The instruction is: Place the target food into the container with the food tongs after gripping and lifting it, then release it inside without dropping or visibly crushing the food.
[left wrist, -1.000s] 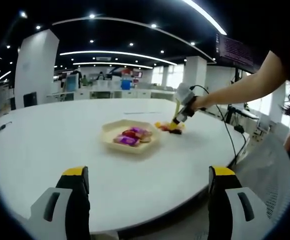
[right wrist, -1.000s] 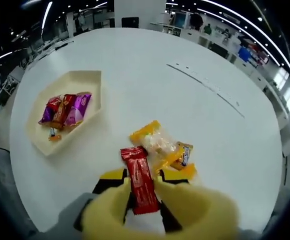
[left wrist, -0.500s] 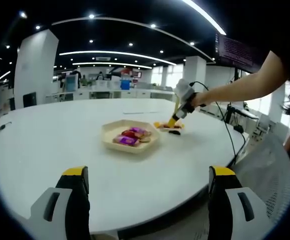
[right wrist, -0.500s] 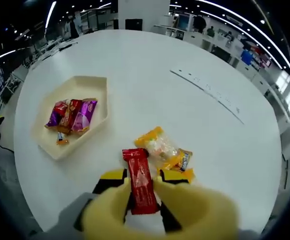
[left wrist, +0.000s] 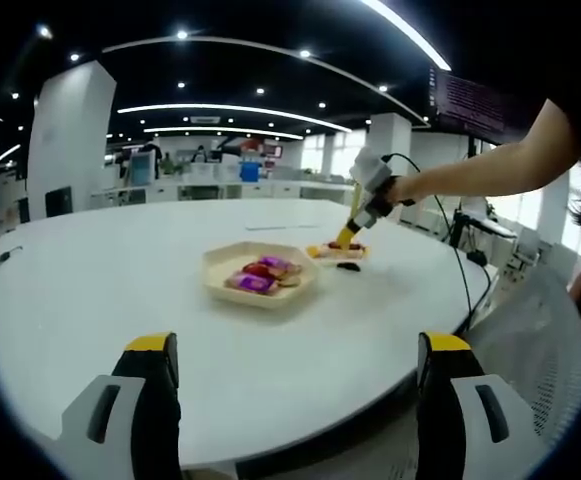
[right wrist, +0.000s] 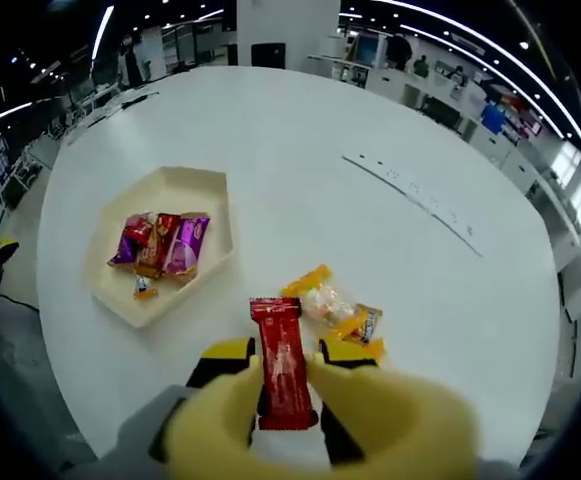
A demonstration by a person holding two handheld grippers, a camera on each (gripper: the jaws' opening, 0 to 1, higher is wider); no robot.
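My right gripper (right wrist: 288, 395) has risen, tongs (right wrist: 310, 425) pinching the red bar (right wrist: 281, 362) clear of the tabletop (right wrist: 300, 130); left gripper (left wrist: 295, 400) jaws gape idle. Tray (right wrist: 165, 248) next.

Left gripper (left wrist: 295, 400) low at the near edge of a round white surface (left wrist: 100, 280), jaws wide apart, nothing between them, yellow tips up. Mid-surface: a cream tray (left wrist: 260, 272) with angled sides holding purple and red wrapped snacks (left wrist: 263, 274). Just past the tray on its right, a small pile of yellow-orange packets (left wrist: 332, 251) plus one dark item lying on the surface. Right gripper (left wrist: 362, 200) held above that pile by a person's arm (left wrist: 480, 172) reaching in from the right, yellow tongs (left wrist: 349, 230) pointing down; what they hold is too small to tell. Cable trails from that gripper. Behind: open office, white pillars, ceiling light strips.
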